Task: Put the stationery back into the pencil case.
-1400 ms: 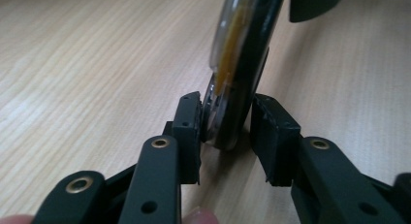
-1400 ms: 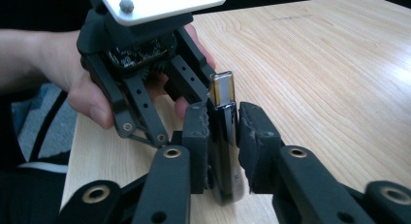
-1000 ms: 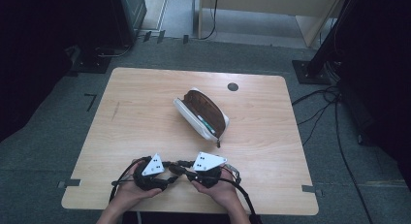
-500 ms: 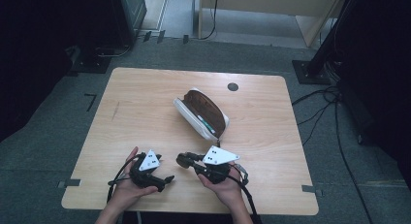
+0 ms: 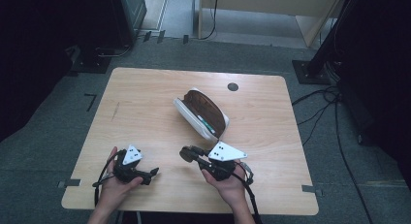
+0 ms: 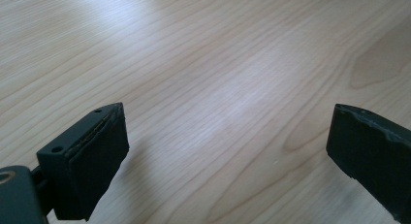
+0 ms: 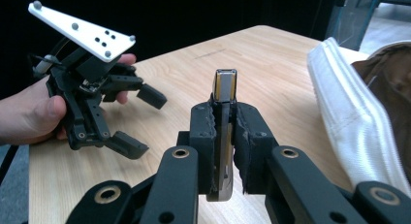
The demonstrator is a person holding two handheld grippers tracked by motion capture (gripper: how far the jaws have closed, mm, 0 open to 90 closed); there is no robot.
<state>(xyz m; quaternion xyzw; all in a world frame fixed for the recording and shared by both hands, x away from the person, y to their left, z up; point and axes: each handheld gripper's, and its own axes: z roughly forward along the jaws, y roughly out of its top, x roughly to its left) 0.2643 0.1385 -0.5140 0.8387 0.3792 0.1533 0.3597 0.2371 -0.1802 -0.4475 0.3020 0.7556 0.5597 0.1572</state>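
Black right gripper (image 7: pixel 224 132), raised, level

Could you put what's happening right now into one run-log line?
left gripper: jaws just opened, nothing between | right gripper: shut on thin flat object | open pouch: mid-table, untouched

Tongs (image 6: pixel 228 151) spread wide, just opened, nothing between, pale wooden table (image 6: pixel 218 64) beneath

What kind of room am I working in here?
Probably a lab or recording workspace: a bare wooden table on grey carpet, black equipment stands beside it, and cables trailing across the floor.
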